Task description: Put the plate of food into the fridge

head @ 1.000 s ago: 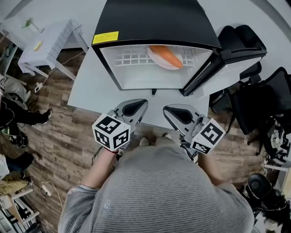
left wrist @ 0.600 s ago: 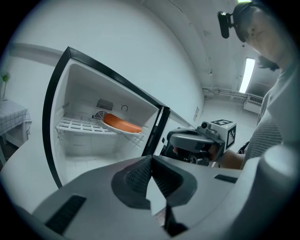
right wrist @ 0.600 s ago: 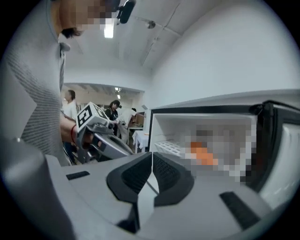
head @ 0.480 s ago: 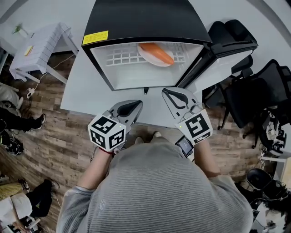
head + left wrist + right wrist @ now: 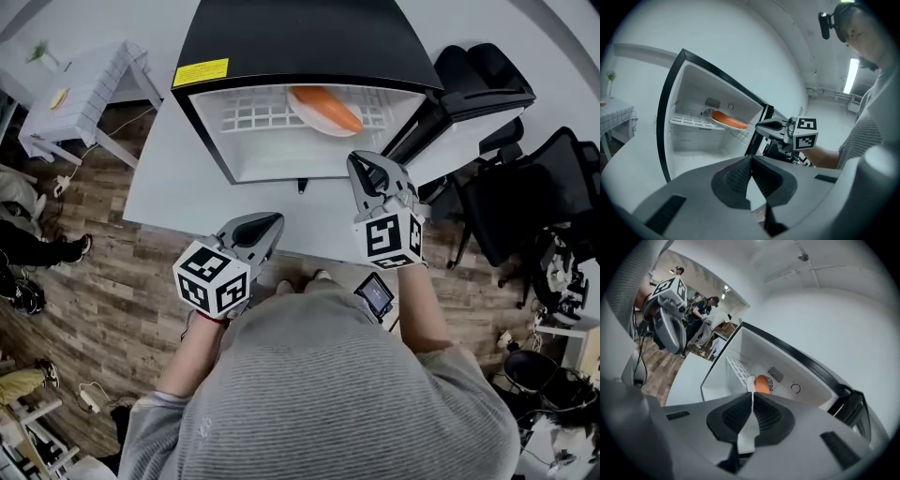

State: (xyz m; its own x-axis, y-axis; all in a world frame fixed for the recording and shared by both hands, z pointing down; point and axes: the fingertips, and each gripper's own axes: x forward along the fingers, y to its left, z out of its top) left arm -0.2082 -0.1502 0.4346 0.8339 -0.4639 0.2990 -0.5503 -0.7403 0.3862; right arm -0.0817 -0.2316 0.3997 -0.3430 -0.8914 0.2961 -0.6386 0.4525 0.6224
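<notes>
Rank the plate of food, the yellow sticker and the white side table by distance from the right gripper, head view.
1. Plate of food, on the fridge shelf just ahead.
2. Yellow sticker, fridge's top left corner.
3. White side table, far left.

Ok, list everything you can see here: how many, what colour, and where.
fridge: one, black outside, white inside, on the table
fridge door: one, black, open at the right
plate of food: one, white plate, orange food, on the wire shelf
wire shelf: one, white, inside the fridge
label: one, yellow, fridge's top left corner
table: one, white, under the fridge
side table: one, white, far left
office chairs: at least two, black, right
left gripper: grey, shut, empty
right gripper: grey, shut, empty, nearer the fridge
</notes>
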